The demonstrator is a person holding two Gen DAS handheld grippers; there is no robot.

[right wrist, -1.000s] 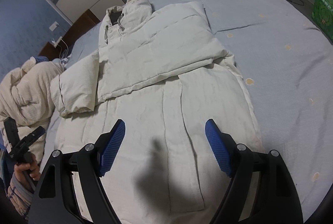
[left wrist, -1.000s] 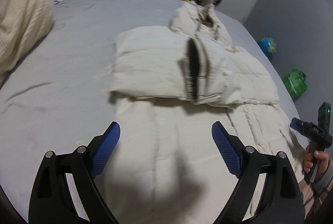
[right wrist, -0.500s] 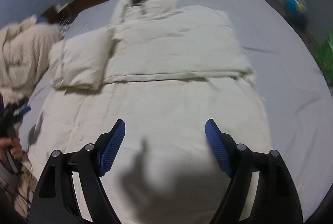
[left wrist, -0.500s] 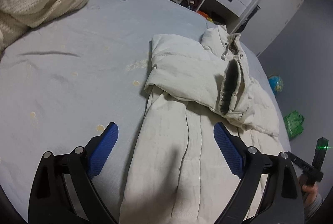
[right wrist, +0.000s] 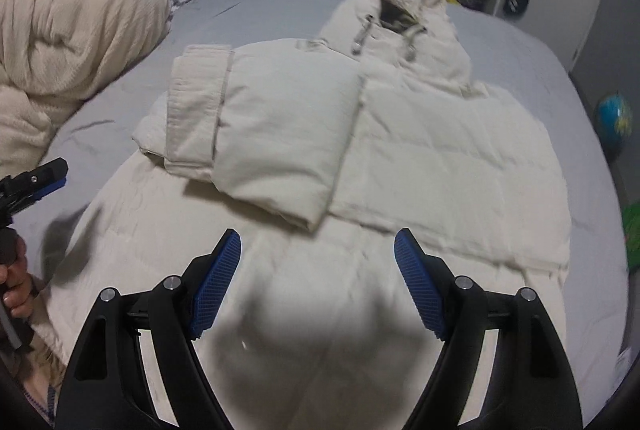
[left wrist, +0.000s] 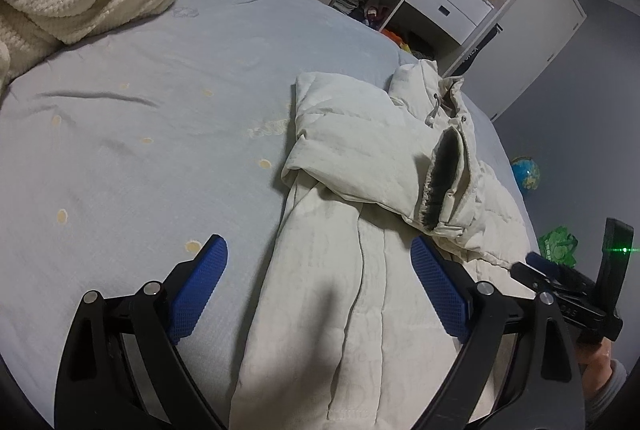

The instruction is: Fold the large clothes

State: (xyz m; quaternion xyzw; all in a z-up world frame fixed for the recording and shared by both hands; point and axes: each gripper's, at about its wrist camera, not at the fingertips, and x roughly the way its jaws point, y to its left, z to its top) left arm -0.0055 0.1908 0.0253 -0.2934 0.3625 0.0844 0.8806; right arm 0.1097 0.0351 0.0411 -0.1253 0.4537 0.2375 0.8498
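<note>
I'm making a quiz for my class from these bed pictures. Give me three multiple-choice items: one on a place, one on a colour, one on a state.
1. Where does the coat lie?
A on the floor
B on the bed
C on a chair

2. What colour are the gripper pads?
A red
B green
C blue

3. How are the coat's sleeves?
A folded across the chest
B spread out sideways
C hanging off the bed

Key: B, the grey-blue sheet surrounds it; C, all pads show blue; A, both sleeves lie over the front.
</note>
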